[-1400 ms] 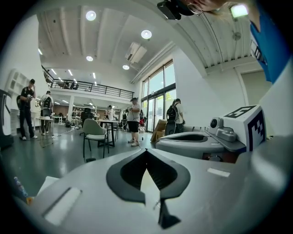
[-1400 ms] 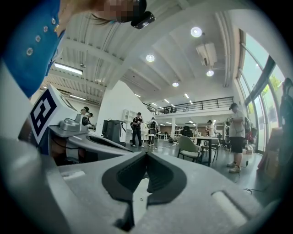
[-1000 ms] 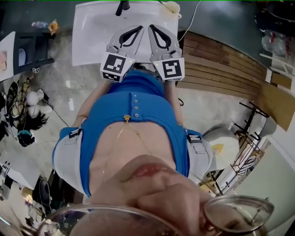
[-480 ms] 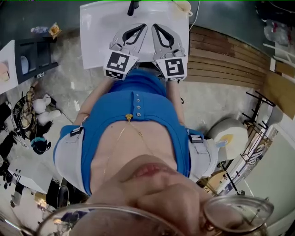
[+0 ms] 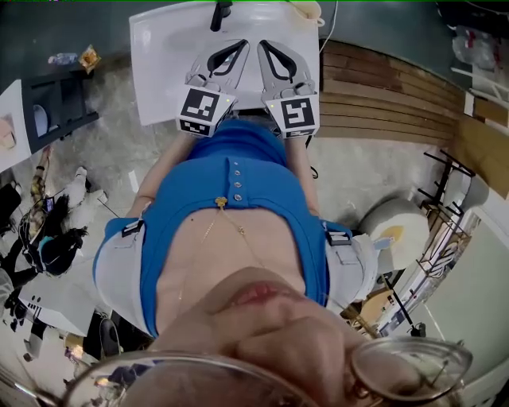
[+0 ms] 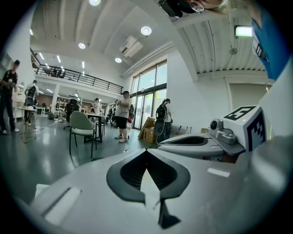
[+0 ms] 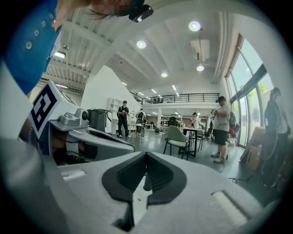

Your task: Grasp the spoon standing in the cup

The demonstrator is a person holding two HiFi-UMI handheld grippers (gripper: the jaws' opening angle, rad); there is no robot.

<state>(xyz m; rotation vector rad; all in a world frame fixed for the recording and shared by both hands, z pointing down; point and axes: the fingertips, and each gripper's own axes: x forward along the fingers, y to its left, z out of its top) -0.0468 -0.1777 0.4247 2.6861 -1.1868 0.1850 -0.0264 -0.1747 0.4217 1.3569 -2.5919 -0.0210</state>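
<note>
Head view: left gripper [image 5: 238,48] and right gripper [image 5: 264,46] side by side before a blue shirt [image 5: 231,199], tips toward a white table [image 5: 159,71]. Cup [image 5: 307,9] at the table's far right corner, cut by the frame edge; spoon and its axis not discernible. Gripper views: both pairs of jaws closed tip to tip, empty; only a chair [image 6: 82,123] and standing people [image 6: 122,114] beyond.

head view looks steeply down; both gripper views face the same chair [image 6: 82,124].
</note>
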